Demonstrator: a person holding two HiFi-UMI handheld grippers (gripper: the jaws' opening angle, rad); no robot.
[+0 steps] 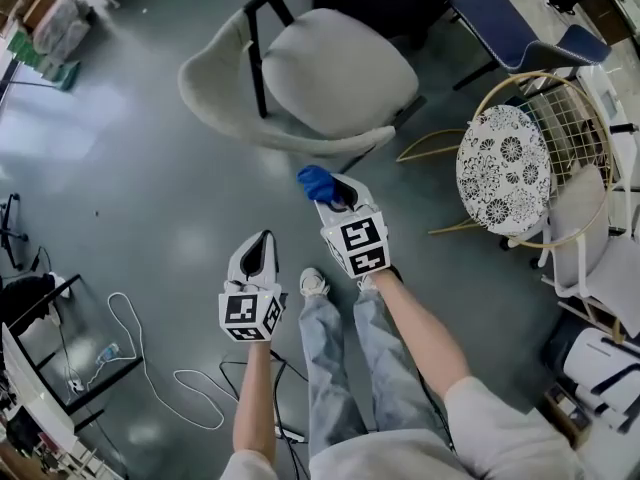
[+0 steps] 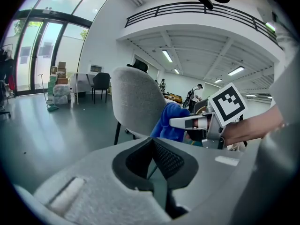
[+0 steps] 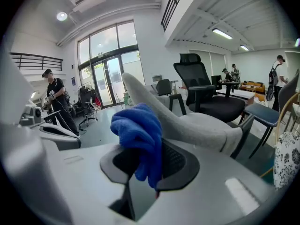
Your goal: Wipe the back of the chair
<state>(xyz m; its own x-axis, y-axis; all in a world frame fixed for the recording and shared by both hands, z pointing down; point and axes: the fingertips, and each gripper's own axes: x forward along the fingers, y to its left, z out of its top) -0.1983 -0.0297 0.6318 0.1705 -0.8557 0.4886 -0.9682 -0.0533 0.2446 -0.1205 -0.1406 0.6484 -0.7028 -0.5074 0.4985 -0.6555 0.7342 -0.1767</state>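
A grey shell chair [image 1: 335, 73] stands on the floor in front of me, its curved back [image 1: 290, 140] turned toward me. My right gripper [image 1: 333, 194] is shut on a bunched blue cloth [image 1: 316, 181], which hovers just short of the back's rim. In the right gripper view the cloth [image 3: 140, 135] hangs from the jaws, with the chair's back [image 3: 187, 118] right behind it. My left gripper [image 1: 263, 251] is lower and to the left, shut with nothing in it. In the left gripper view I see the chair [image 2: 136, 102], the cloth [image 2: 171, 121] and the right gripper [image 2: 190, 122].
At the right stand a round wire chair with a patterned cushion [image 1: 503, 168] and a blue chair [image 1: 520, 28]. A white cable [image 1: 150, 363] lies on the floor at the lower left. A black office chair [image 3: 201, 88] stands behind the grey one; a person [image 3: 56, 100] stands farther off.
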